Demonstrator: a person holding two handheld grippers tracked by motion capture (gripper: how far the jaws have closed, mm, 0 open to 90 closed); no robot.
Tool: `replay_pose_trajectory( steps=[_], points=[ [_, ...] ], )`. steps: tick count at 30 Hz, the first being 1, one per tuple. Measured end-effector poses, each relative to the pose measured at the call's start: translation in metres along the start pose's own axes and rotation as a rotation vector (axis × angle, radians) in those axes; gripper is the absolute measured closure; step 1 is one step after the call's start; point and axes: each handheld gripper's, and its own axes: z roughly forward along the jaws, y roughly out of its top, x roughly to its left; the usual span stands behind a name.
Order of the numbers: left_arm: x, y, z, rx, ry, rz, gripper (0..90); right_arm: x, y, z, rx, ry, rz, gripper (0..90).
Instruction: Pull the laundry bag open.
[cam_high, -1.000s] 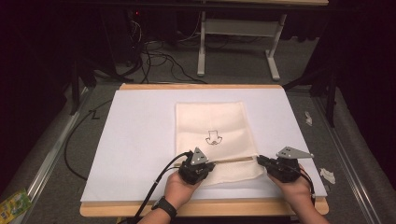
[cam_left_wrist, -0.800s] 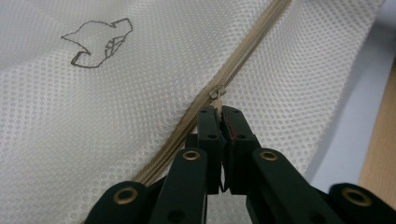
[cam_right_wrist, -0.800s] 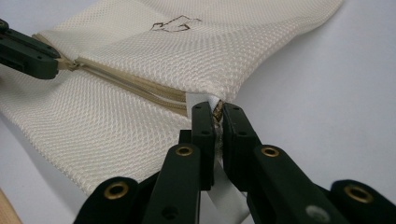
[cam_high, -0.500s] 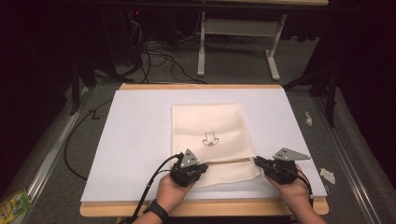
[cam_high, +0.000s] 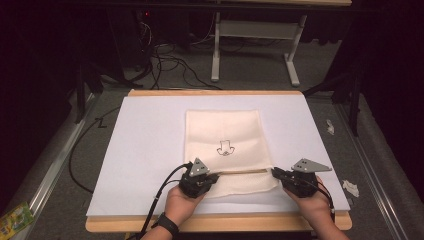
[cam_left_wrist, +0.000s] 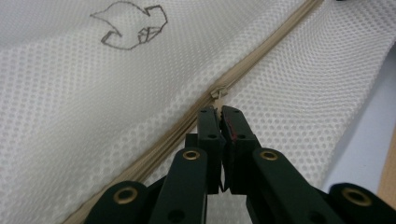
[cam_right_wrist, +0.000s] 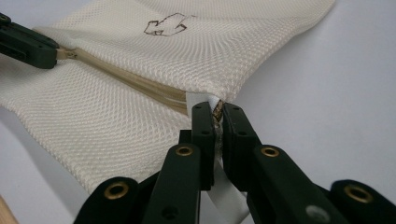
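Left tongs (cam_left_wrist: 219, 112) pinched on zipper pull (cam_left_wrist: 217, 93) of cream mesh bag (cam_high: 225, 132), right tongs (cam_right_wrist: 217, 114) clamped on bag's end tab (cam_right_wrist: 205, 99), on desk (cam_high: 145, 140).

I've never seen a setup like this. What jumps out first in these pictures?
A cream mesh bag with a small drawn logo lies in the middle of a white table. Near its front edge runs a zipper. The left hand-held gripper is shut on the zipper pull, and the right hand-held gripper pinches the bag's right edge at the zipper's end.
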Motion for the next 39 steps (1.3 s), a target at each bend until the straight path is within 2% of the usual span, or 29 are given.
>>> replay_pose_trajectory(
  steps=[6,14,24,30,31,33,36,37,39],
  points=[
    [0.003,-0.001,-0.004,0.000,0.006,-0.006,87.9,0.002,0.001,0.001,0.001,0.013,-0.008,86.2],
    [0.009,-0.002,-0.009,-0.005,0.005,-0.024,87.7,0.001,0.001,0.001,0.000,0.006,-0.003,86.2],
    [0.009,-0.002,-0.010,0.003,0.006,-0.022,87.7,0.001,0.001,0.002,0.005,0.007,-0.005,86.3],
    [0.010,-0.001,-0.018,0.014,-0.008,-0.021,88.1,0.003,0.002,0.000,0.003,0.012,-0.010,86.4],
    [0.010,-0.001,-0.018,0.015,0.001,-0.021,88.1,0.003,0.002,0.001,0.003,0.013,-0.012,86.4],
    [0.013,-0.002,-0.021,0.014,-0.003,-0.025,88.3,0.003,0.002,0.001,0.009,-0.001,-0.010,86.5],
    [0.022,-0.005,-0.028,0.016,0.016,-0.043,88.3,-0.001,0.001,0.001,0.011,-0.014,0.002,86.5],
    [0.024,-0.005,-0.030,0.012,0.004,-0.047,88.3,-0.003,0.001,0.001,0.005,-0.009,0.002,86.5],
    [0.023,-0.006,-0.032,0.022,0.017,-0.041,88.4,-0.001,0.001,0.001,0.007,0.000,0.002,86.5]
  ],
)
